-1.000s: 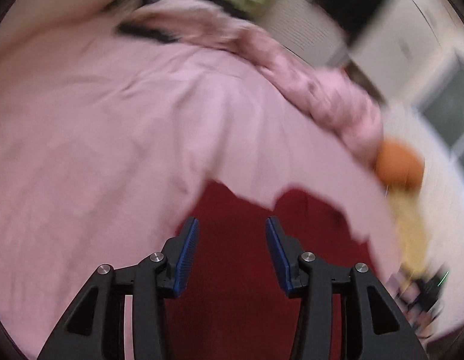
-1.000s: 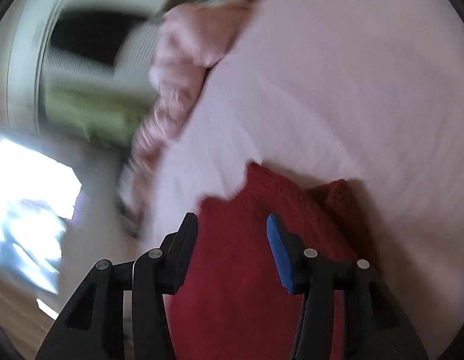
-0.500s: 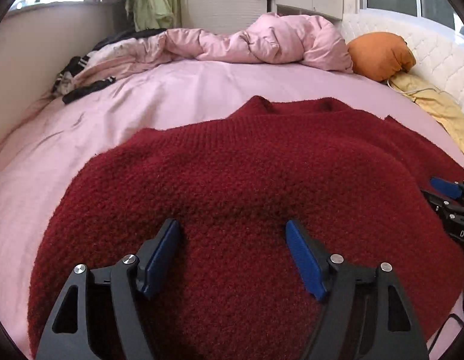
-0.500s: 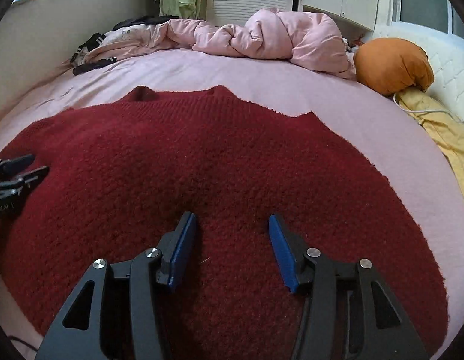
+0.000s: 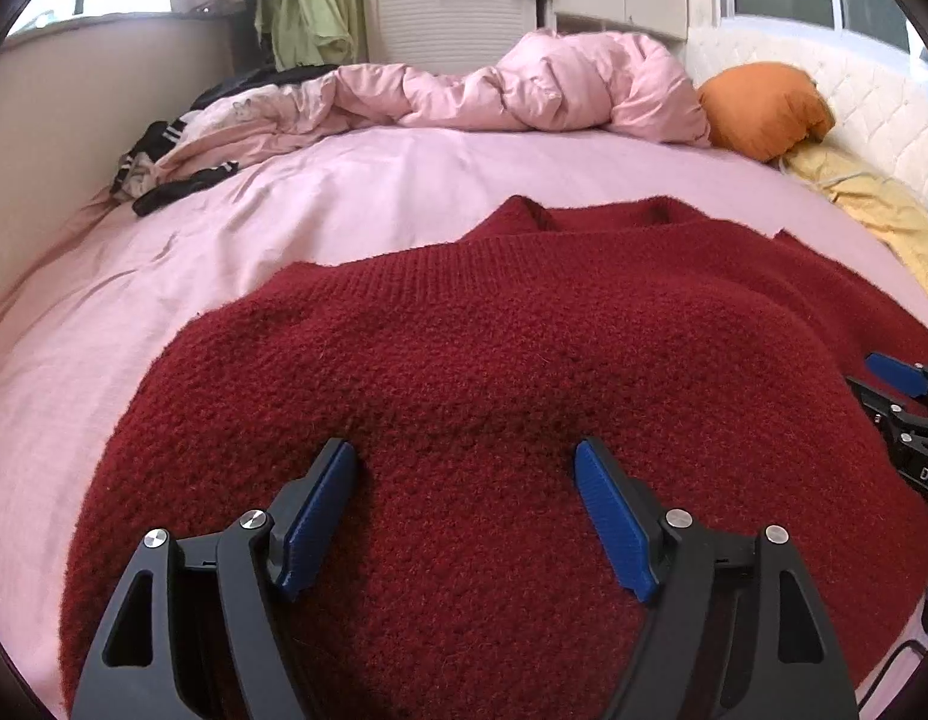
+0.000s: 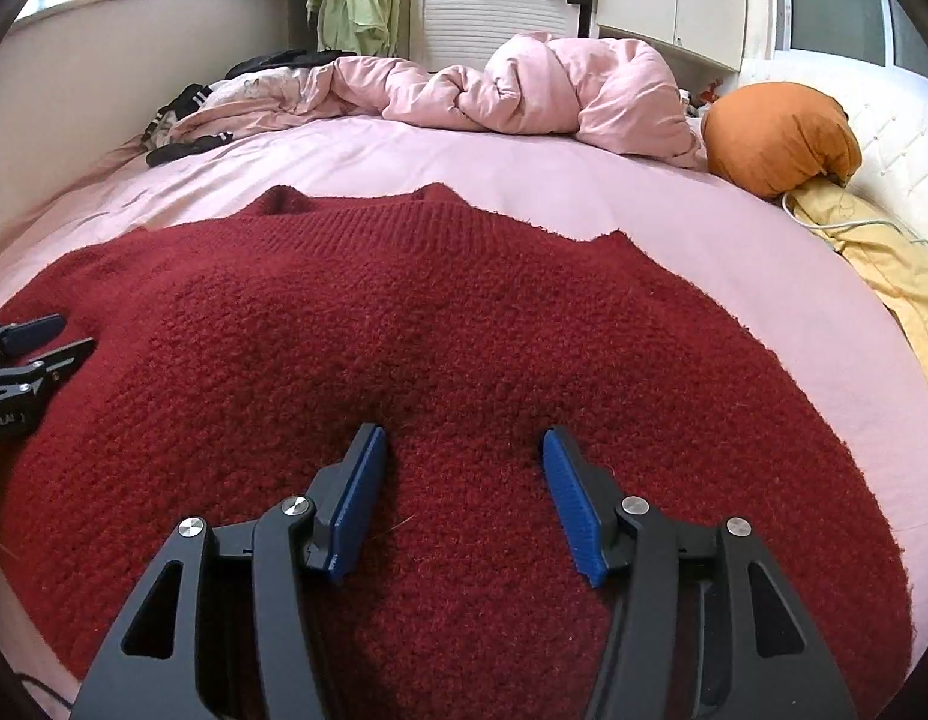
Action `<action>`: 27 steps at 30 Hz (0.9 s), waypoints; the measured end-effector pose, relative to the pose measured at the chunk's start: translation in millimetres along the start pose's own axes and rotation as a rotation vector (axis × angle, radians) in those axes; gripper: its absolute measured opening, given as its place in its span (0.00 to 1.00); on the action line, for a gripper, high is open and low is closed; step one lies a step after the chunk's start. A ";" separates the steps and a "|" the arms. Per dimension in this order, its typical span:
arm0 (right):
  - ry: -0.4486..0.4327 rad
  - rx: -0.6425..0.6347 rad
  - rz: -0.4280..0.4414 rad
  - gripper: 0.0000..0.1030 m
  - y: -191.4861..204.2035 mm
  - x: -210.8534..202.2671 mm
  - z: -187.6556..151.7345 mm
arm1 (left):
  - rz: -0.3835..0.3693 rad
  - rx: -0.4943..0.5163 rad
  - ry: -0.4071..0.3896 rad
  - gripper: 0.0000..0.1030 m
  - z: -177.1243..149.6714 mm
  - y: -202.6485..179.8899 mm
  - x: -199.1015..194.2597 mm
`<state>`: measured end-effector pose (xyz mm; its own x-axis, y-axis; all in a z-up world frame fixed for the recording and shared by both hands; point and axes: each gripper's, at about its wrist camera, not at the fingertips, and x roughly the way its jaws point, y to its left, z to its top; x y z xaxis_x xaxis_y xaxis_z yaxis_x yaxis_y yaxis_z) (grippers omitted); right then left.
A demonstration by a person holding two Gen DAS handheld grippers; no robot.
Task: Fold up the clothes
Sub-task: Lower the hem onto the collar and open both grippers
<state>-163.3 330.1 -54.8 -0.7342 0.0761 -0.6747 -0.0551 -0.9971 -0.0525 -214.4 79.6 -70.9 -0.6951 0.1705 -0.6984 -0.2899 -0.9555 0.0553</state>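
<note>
Sweater (image 5: 494, 360) lies folded on pink bedsheet (image 5: 356, 198).

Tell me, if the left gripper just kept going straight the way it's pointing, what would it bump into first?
Most likely the red sweater spread on the pink bed sheet. The left gripper tilts down over it, jaws apart, nothing between them but knit. How close the tips already are is hard to judge.
</note>
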 end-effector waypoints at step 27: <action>-0.073 0.100 -0.062 0.55 -29.6 -29.5 30.7 | -0.053 -0.070 0.036 1.00 4.9 -39.2 19.6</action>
<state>-160.9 357.3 -10.8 -0.7746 0.1406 -0.6166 -0.1664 -0.9859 -0.0158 -219.8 121.5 -83.3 -0.6559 0.2137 -0.7240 -0.2783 -0.9600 -0.0312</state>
